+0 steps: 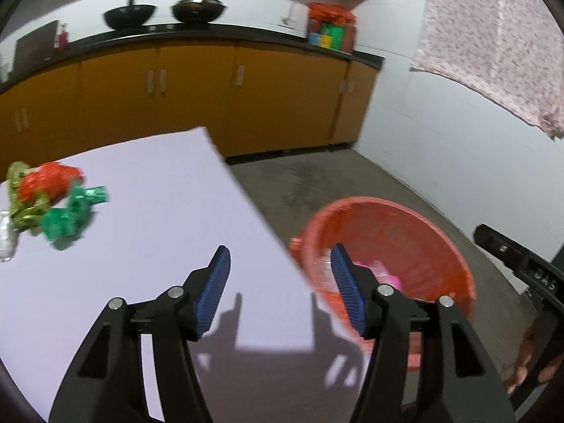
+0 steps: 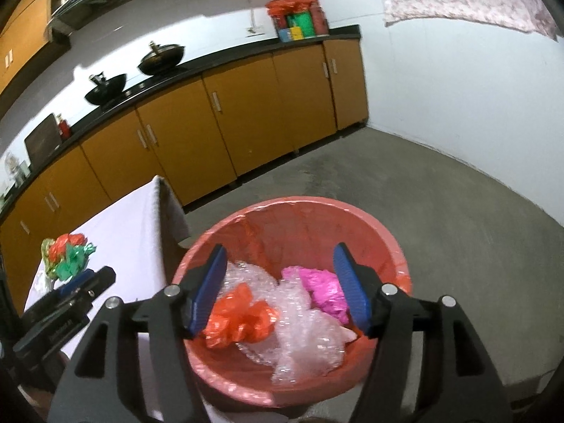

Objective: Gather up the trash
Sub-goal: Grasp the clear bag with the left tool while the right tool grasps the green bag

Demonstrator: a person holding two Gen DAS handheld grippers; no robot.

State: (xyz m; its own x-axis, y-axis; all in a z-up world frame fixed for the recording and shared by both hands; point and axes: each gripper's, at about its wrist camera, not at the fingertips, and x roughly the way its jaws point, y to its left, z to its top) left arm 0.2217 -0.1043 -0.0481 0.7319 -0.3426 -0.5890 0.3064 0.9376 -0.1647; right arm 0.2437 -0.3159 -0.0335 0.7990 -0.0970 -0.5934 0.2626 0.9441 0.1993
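Below right tool [image 2: 278,275], wide, empty, trash bin [image 2: 352,211]; left tool [image 1: 280,275] wide, wrappers [image 1: 53,201] far left

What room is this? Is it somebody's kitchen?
Most likely a home kitchen: two black woks sit on a dark countertop above orange-brown cabinet doors, and a red trash bin stands on the bare floor.

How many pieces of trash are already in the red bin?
3 visible: an orange plastic bag at the left, crumpled bubble wrap in the middle, a pink wrapper at the right. More may lie hidden underneath.
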